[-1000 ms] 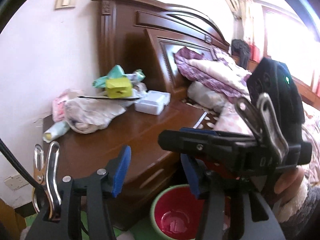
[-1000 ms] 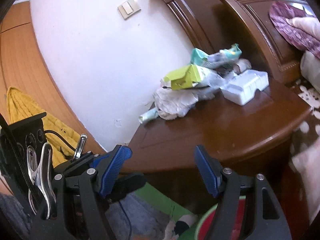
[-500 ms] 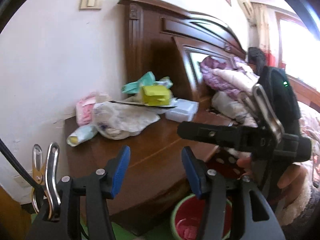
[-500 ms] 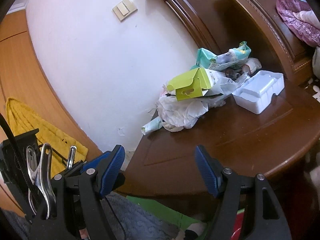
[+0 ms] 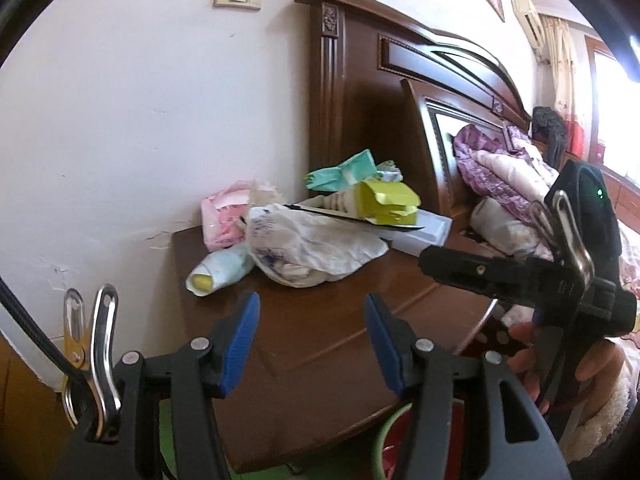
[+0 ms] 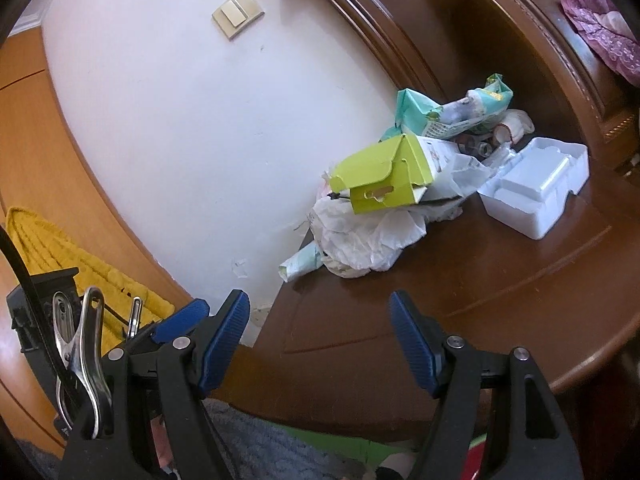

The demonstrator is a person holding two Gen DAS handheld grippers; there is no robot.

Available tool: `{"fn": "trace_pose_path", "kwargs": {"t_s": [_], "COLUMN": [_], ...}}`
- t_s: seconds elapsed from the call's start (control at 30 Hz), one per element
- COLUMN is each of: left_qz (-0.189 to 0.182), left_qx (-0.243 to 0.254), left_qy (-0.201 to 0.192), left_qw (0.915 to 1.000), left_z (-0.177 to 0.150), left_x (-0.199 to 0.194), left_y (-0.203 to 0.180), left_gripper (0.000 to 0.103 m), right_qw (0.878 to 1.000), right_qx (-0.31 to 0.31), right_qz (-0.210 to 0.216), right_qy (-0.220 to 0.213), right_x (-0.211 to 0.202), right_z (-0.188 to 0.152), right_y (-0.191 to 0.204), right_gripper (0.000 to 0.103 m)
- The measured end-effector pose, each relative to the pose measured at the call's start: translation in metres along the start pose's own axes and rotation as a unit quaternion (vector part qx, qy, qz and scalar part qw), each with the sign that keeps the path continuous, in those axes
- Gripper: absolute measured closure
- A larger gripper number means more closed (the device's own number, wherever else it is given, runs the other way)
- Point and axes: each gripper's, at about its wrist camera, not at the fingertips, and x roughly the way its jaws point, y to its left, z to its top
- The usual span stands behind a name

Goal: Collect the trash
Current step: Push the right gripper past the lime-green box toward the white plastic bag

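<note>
A heap of trash lies at the back of a dark wooden nightstand [image 5: 320, 344] [image 6: 500, 300]: a crumpled white plastic bag [image 5: 316, 248] [image 6: 368, 240], a lime-green carton [image 5: 386, 200] [image 6: 384, 180], a teal wrapper [image 5: 344, 172] [image 6: 452, 108], a white foam tray [image 6: 536, 188] [image 5: 424, 232], a pink packet [image 5: 224, 216] and a rolled pale tube [image 5: 218, 272] [image 6: 300, 266]. My left gripper [image 5: 312, 344] is open over the nightstand's front, empty. My right gripper [image 6: 320, 344] is open too, short of the heap, with nothing between its blue pads.
A green bin with a red liner [image 5: 404, 440] stands on the floor below the nightstand's front. The bed's headboard [image 5: 400, 92] and bedding [image 5: 504, 176] are to the right. A yellow towel [image 6: 60, 256] hangs at the left. A hand [image 5: 560, 364] holds the right gripper.
Both grippers have swung left and closer to the nightstand, so the heap sits more central and larger. The bin has slid lower in the left wrist view. Nothing was grasped.
</note>
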Motion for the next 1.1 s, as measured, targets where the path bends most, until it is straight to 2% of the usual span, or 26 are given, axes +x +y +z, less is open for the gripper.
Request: {"fn": "trace_pose_path", "kwargs": {"t_s": [0.13,0.33,0.47,0.53,0.67,0.73,0.87,0.97,1.1], "left_qz": [0.006,0.021,0.058,0.062,0.052,0.041,-0.005,-0.051,-0.062], "left_qx": [-0.006,-0.024,-0.030,-0.040,-0.055,-0.053,-0.073,-0.084,-0.084], "left_qy": [0.015,0.015,0.015,0.010,0.010,0.019,0.050,0.059,0.056], "left_qw": [0.9998,0.9994,0.9977,0.9973,0.9971,0.9976,0.9960,0.9934,0.9929], "left_z": [0.002,0.004,0.012,0.015,0.028,0.030,0.031,0.029,0.031], "left_x": [0.009,0.019,0.028,0.030,0.040,0.047,0.069,0.079,0.085], "left_y": [0.009,0.027,0.040,0.047,0.063,0.066,0.080,0.086,0.088], "left_gripper": [0.042,0.041,0.039,0.038,0.030,0.029,0.029,0.029,0.029], "right_qw": [1.000,1.000,1.000,1.000,0.999,0.999,0.995,0.992,0.992], "right_qx": [0.003,-0.006,-0.012,-0.019,-0.027,-0.034,-0.063,-0.067,-0.056], "right_qz": [0.006,-0.002,-0.004,-0.010,-0.020,-0.030,-0.077,-0.096,-0.109], "right_qy": [-0.004,0.009,0.014,0.016,0.019,0.019,0.024,0.034,0.038], "right_x": [0.010,0.028,0.035,0.038,0.049,0.054,0.064,0.072,0.080], "right_z": [0.004,0.003,0.003,0.004,0.006,0.008,0.012,0.013,0.017], "right_y": [0.001,0.003,0.004,0.004,0.005,0.005,0.007,0.004,-0.007], "right_gripper": [0.029,0.029,0.029,0.029,0.029,0.029,0.029,0.029,0.029]}}
